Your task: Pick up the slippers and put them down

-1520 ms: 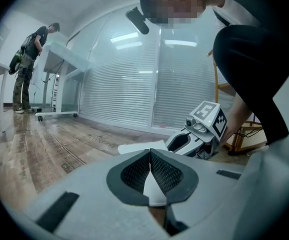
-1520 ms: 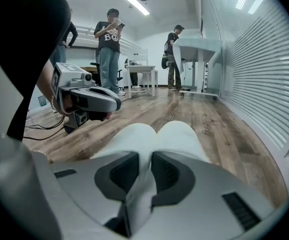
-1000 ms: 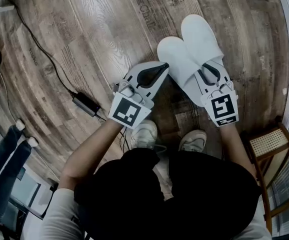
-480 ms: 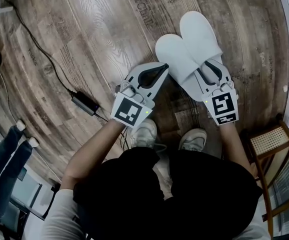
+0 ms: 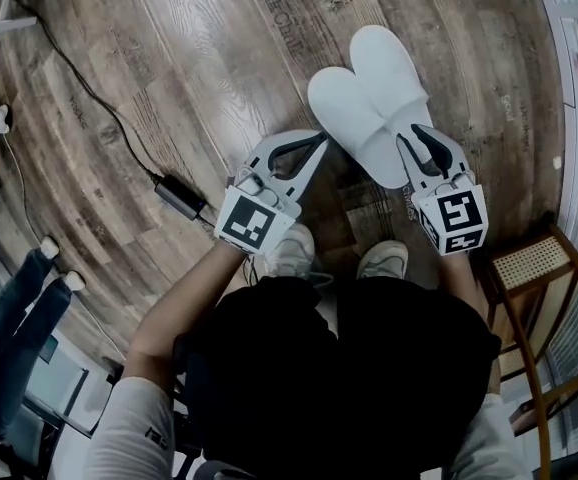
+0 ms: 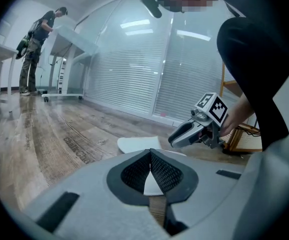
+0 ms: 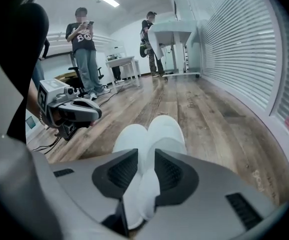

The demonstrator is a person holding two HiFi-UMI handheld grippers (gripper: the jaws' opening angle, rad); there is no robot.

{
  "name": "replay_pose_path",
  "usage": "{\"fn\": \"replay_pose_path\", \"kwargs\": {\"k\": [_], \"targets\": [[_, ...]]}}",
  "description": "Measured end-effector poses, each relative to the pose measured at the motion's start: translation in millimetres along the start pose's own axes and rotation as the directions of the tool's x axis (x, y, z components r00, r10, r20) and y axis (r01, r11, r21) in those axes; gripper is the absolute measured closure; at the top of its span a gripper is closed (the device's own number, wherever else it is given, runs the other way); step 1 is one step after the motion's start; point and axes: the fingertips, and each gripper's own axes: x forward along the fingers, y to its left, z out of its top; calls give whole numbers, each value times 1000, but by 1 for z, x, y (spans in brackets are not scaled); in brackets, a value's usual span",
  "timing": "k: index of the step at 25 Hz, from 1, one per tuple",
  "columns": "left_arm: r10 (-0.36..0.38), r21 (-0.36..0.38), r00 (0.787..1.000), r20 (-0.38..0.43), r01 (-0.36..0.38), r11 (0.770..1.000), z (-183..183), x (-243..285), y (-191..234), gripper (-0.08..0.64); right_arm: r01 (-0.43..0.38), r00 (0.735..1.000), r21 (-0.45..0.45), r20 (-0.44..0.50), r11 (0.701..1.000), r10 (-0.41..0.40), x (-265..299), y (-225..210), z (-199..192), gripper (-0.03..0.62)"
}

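Head view looks down on the pair of white slippers (image 5: 369,103) lying side by side and touching, toes pointing away from the person, on the wooden floor (image 5: 189,68). The right claw (image 5: 439,141) sits at their heel ends, half open. Its jaws have just been opening, then easing in a little, and the heels show in the gap without being squeezed. The left claw (image 5: 320,138) hovers just beside the slippers, pinched together on nothing.
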Motion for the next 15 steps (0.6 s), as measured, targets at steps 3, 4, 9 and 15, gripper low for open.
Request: {"fn": "replay_pose_path", "kwargs": {"k": [3,4,9,15], "targets": [[5,-13,1000,5,-5,1000,29,-12,0,548,11,999,33,30,999,-12,-23,-2,23,494],[5,-14,1000,6,-5,1000,39,-16,0,548,12,999,51,42,999,-14,-32,-2,31,497],[35,-14,998,59,-34,999,115,-41,6,548,28,993,79,108,996,-37,-76,-8,91,506],[46,26,993,111,-49,998,207,-80,0,548,42,980,70,192,997,-55,-131,1,180,515]]}}
